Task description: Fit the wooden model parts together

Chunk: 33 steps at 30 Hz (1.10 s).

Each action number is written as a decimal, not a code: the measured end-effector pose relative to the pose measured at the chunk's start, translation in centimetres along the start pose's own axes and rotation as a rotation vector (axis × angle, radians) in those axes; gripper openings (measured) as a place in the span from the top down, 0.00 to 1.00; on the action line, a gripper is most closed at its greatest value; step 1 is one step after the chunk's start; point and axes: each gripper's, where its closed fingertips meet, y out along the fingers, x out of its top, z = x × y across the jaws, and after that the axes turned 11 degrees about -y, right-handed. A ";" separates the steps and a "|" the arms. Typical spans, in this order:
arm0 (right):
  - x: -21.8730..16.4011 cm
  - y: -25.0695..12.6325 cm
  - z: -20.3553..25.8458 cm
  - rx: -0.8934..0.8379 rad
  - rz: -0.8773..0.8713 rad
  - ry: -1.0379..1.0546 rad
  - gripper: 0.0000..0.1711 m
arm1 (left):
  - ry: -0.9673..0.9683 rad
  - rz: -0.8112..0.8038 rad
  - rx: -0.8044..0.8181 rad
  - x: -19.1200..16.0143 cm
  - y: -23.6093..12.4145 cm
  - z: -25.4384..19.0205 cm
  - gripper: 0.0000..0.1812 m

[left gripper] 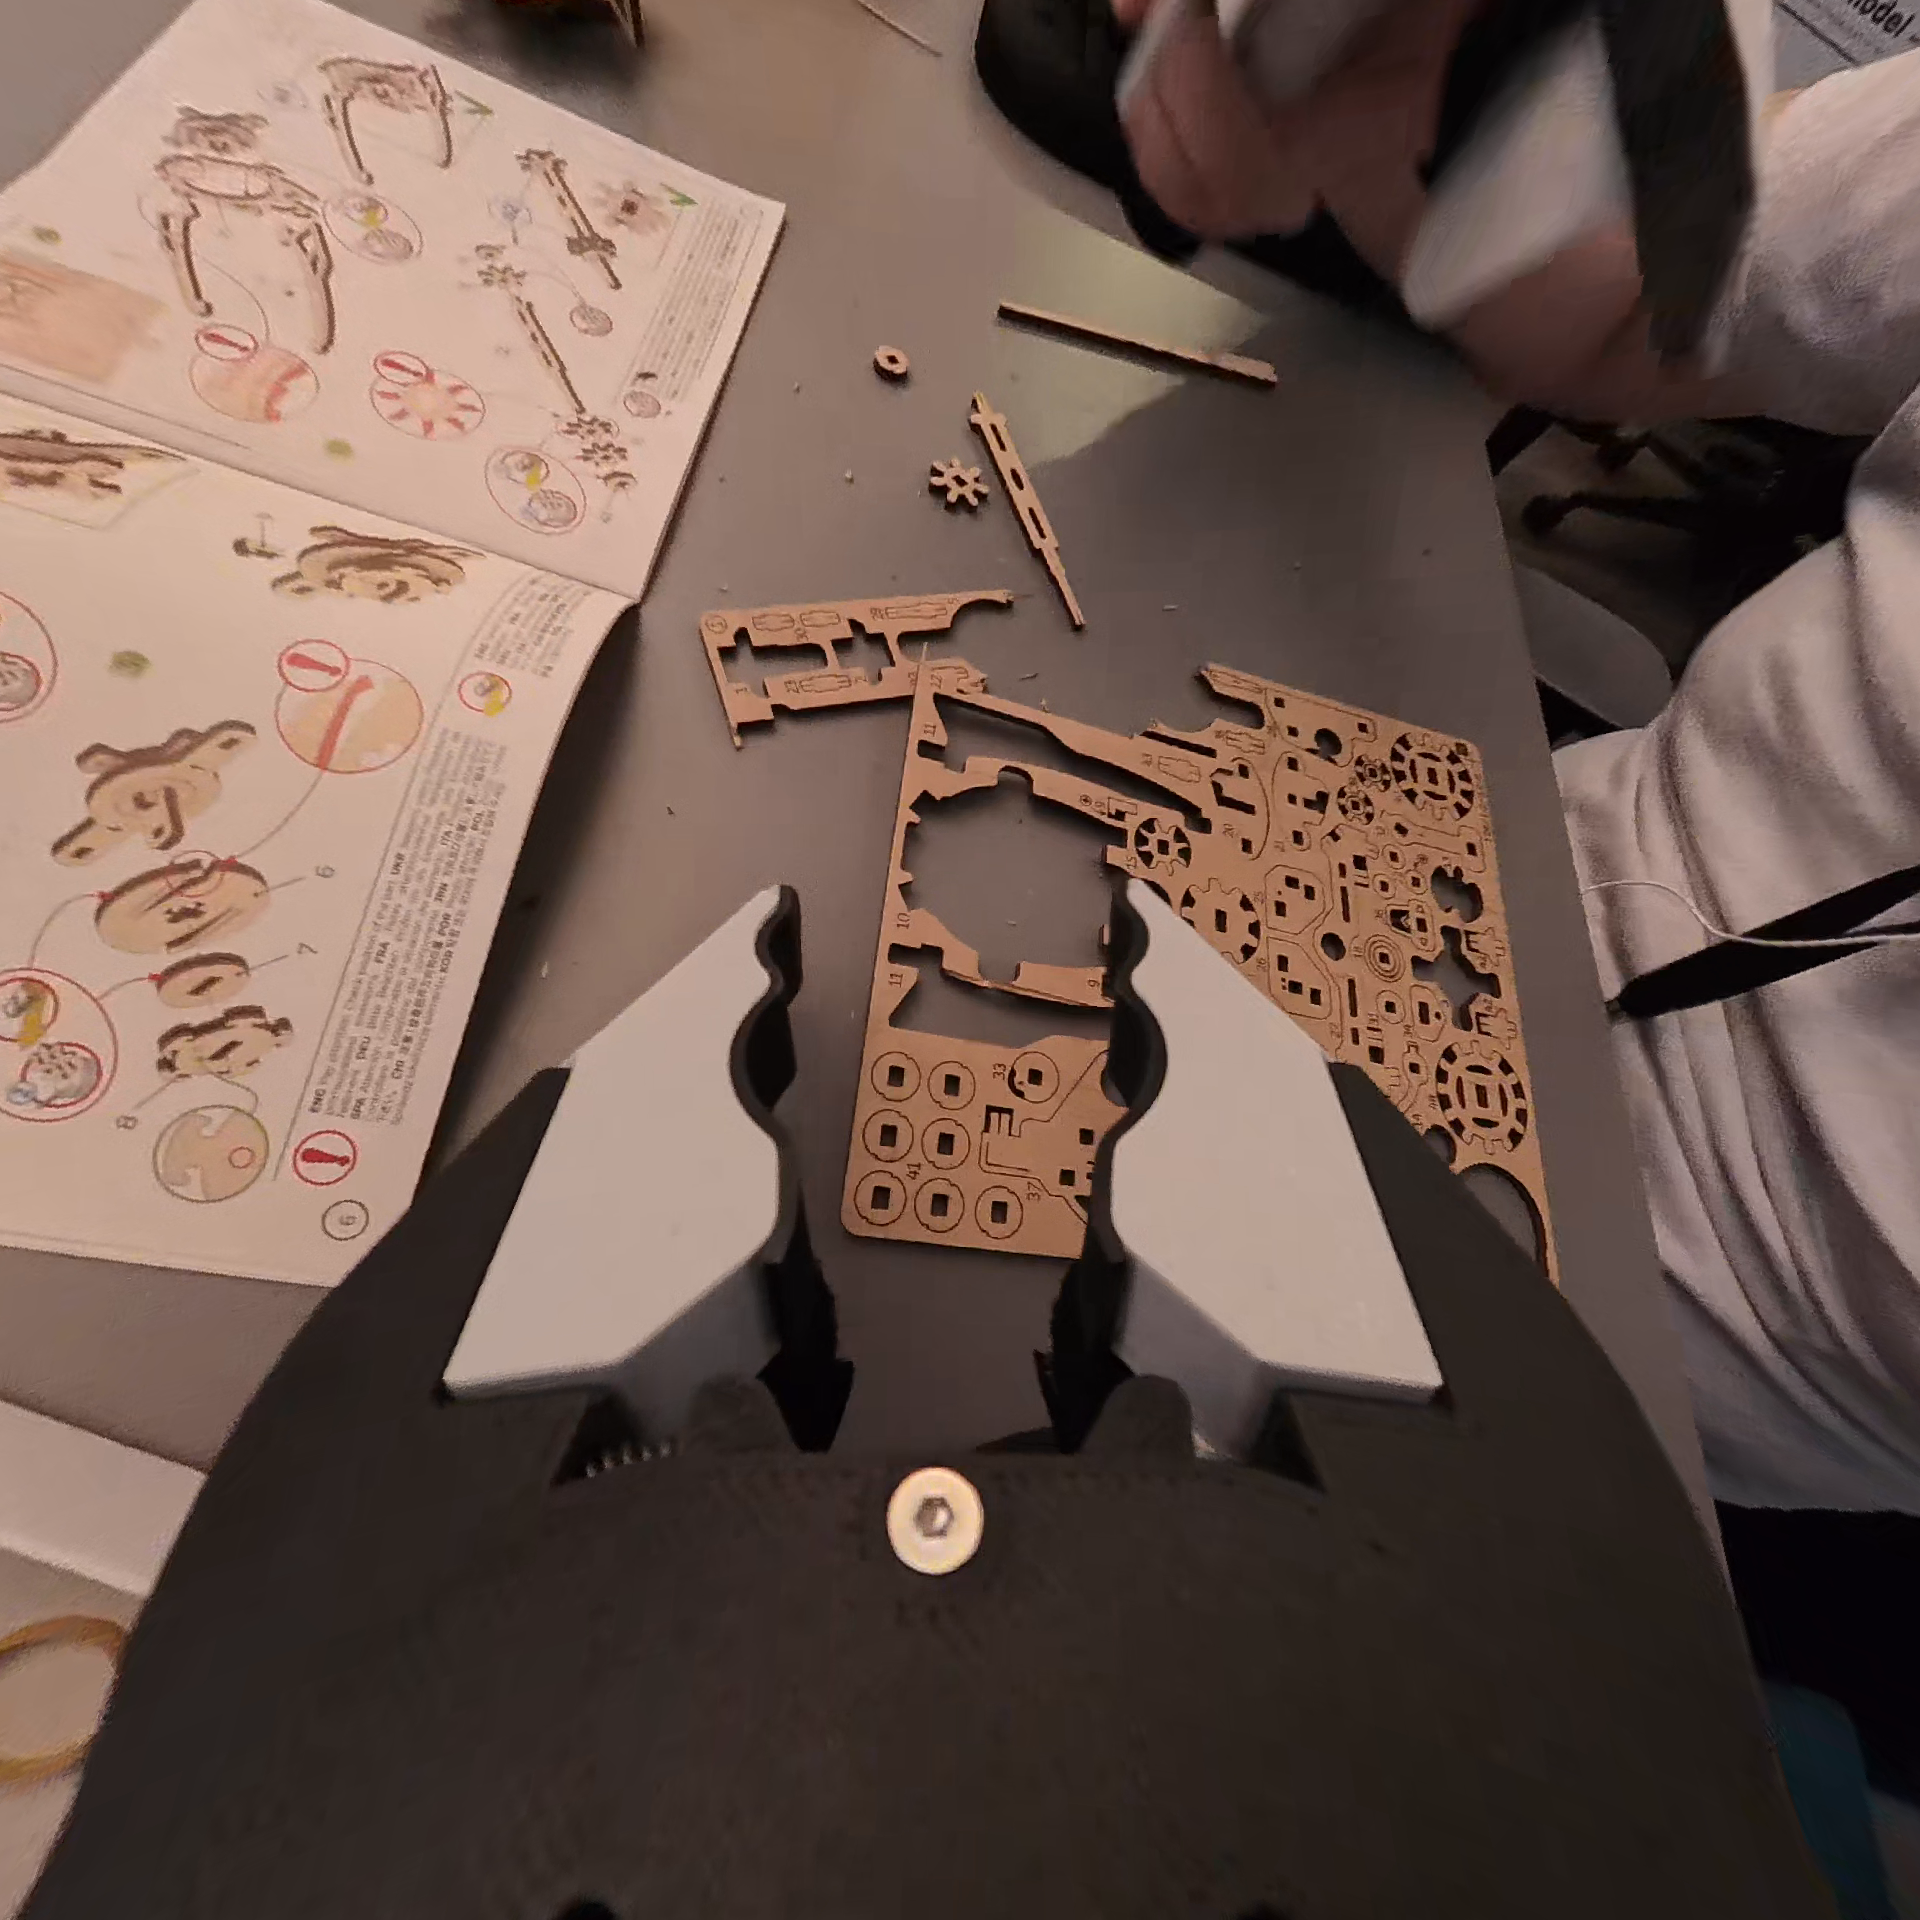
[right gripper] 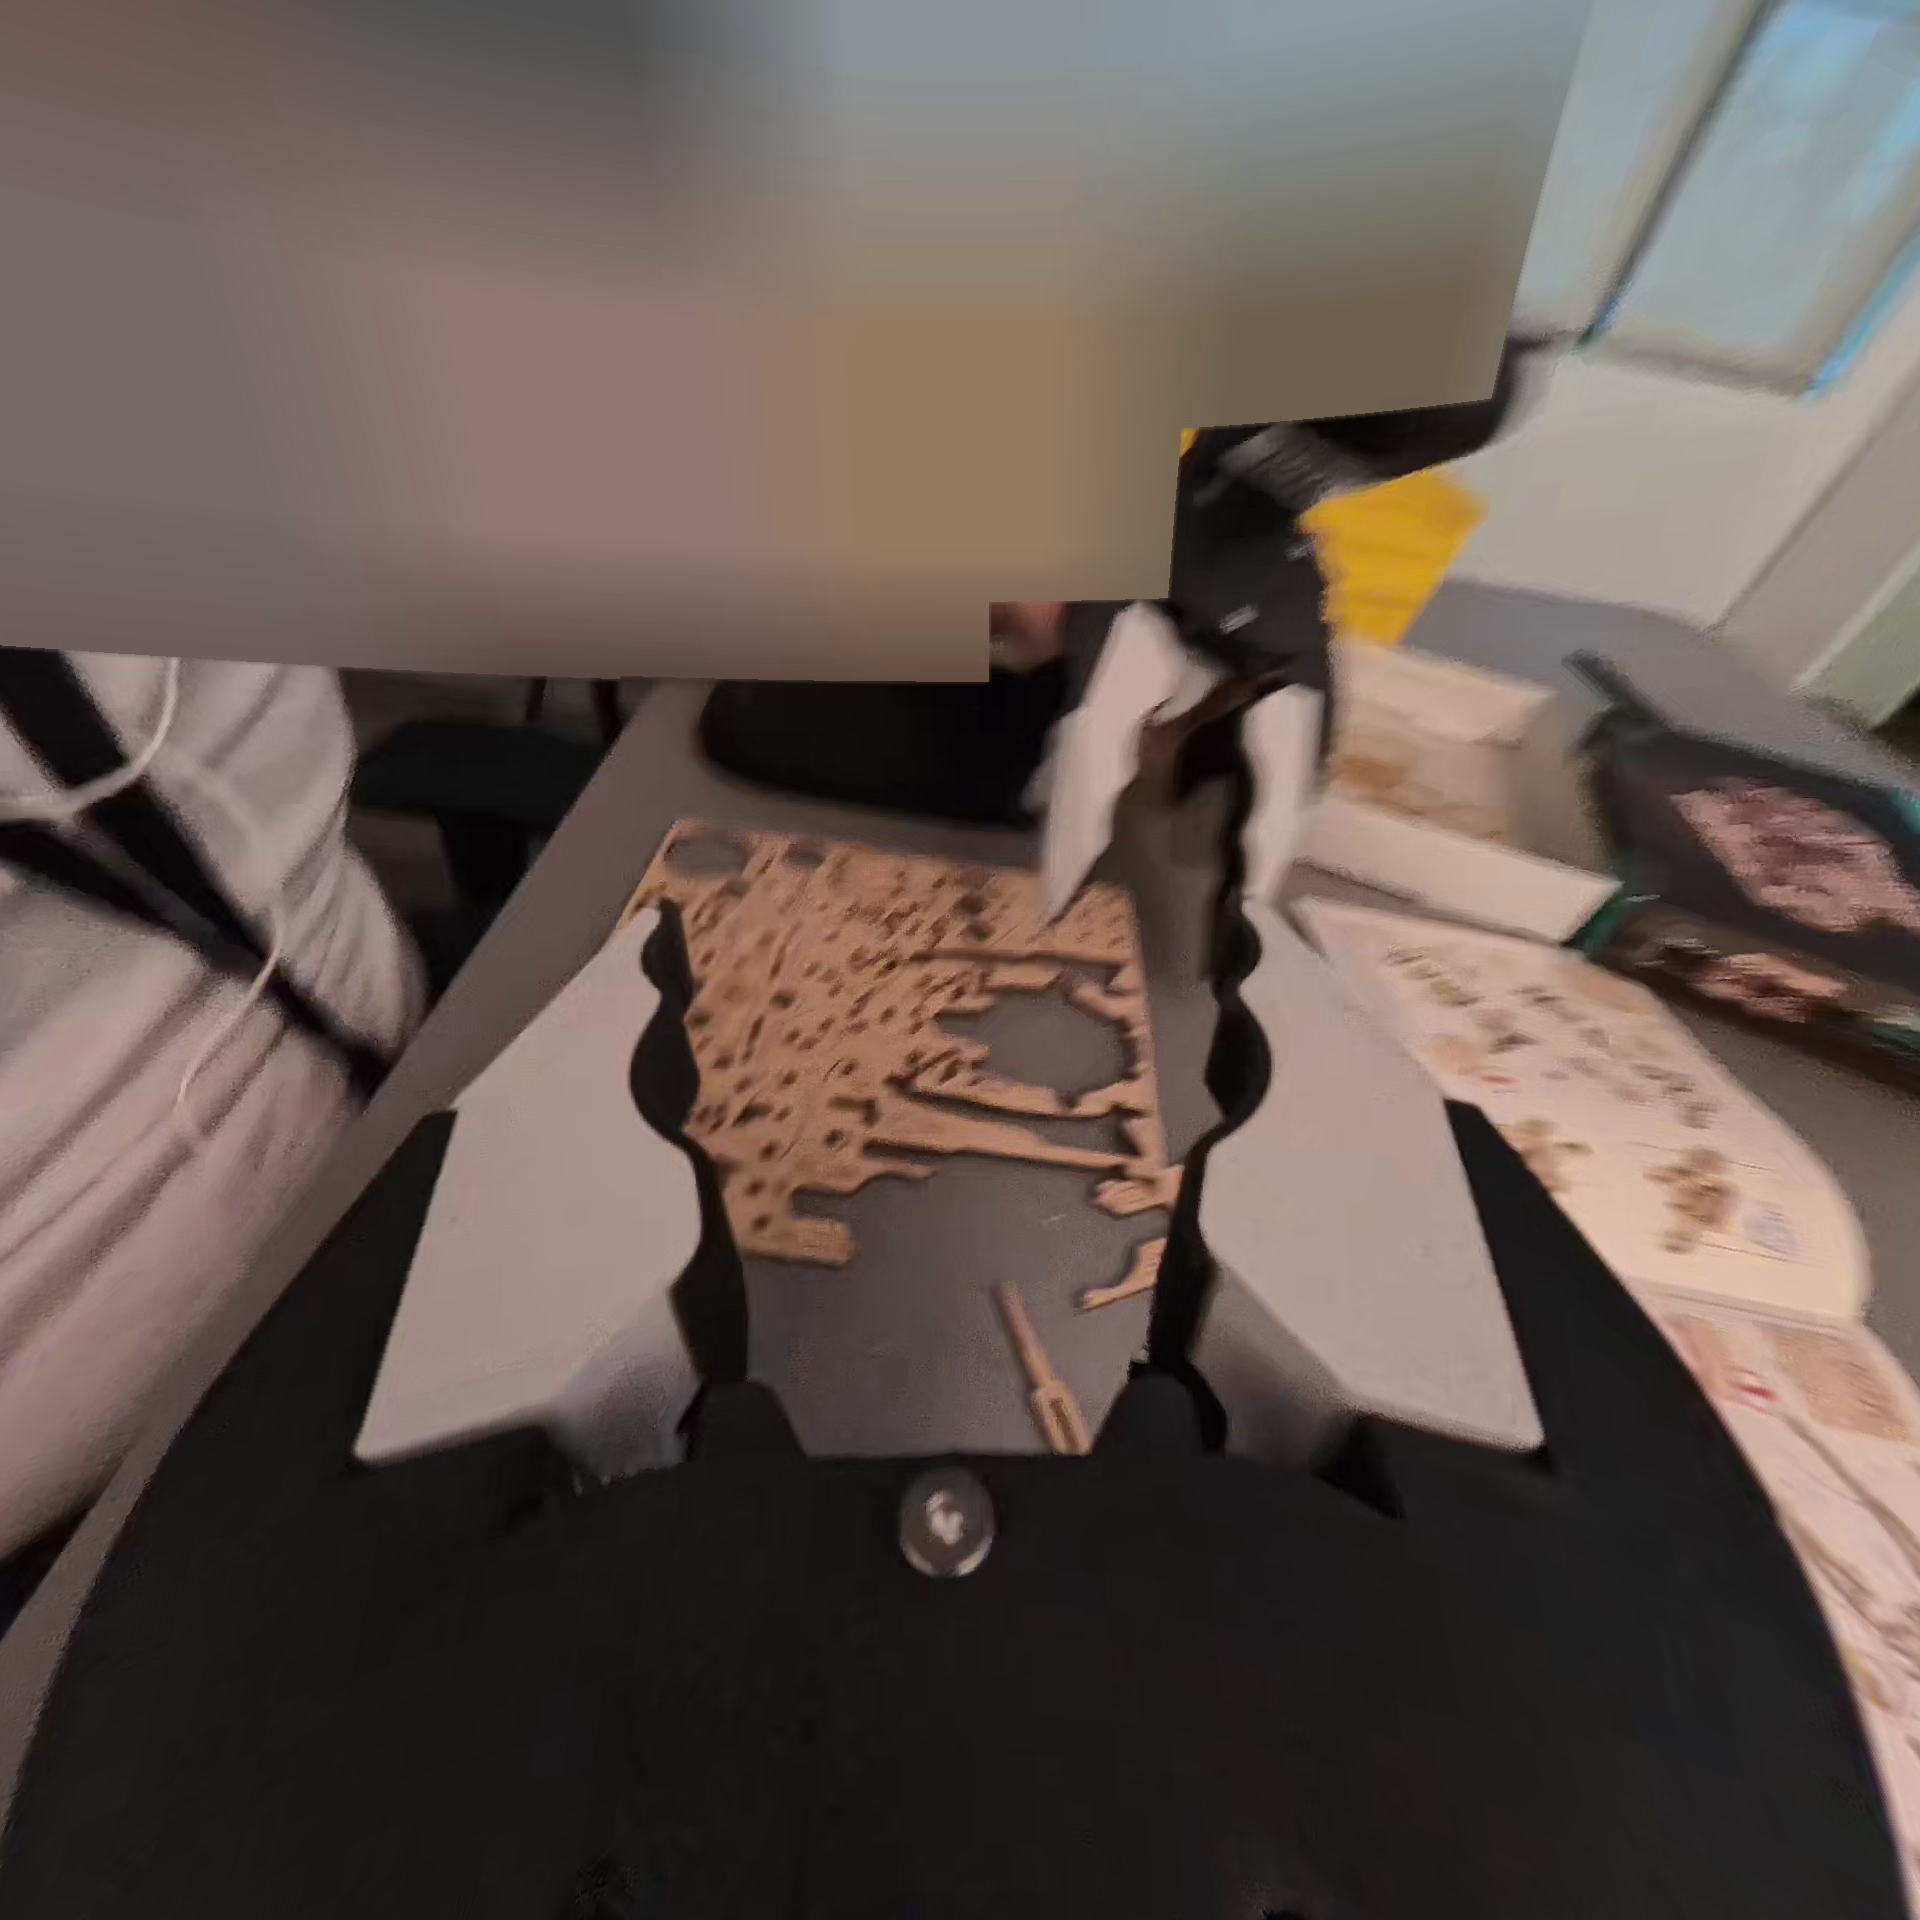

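Observation:
A laser-cut wooden sheet lies flat on the dark grey table, with several parts punched out. My left gripper is open and empty, hovering over the sheet's left part. A broken-off sheet fragment lies just beyond it. Farther off lie loose parts: a small gear, a slotted rod, a tiny ring and a thin strip. My right gripper is open and empty above the same sheet, with the slotted rod near its base. The left gripper shows beyond it.
An open instruction booklet covers the table's left side and also shows in the right wrist view. A person in a pale hoodie is at the table's right edge. A hand shows blurred at top right. A rubber band lies near left. It is some 11 centimetres from my right tips to the slotted rod. Seen from the left wrist view as well.

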 end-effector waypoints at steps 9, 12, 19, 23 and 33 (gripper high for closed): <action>-6.4 3.0 5.9 0.133 0.320 0.113 0.25 | -0.044 -0.020 -0.002 0.3 -0.4 0.4 0.64; -6.8 2.4 6.1 0.123 0.341 0.137 0.25 | -0.063 -0.022 -0.009 0.3 -0.4 0.6 0.64; -9.0 1.4 7.2 0.162 0.480 0.156 0.24 | -0.112 0.025 -0.045 -0.3 0.1 0.6 0.63; -9.0 1.3 7.2 0.165 0.482 0.154 0.24 | -0.129 0.075 -0.068 -0.9 0.5 0.4 0.63; -8.5 1.4 8.3 0.219 0.466 0.153 0.18 | -0.123 0.087 -0.064 -1.1 0.6 0.4 0.67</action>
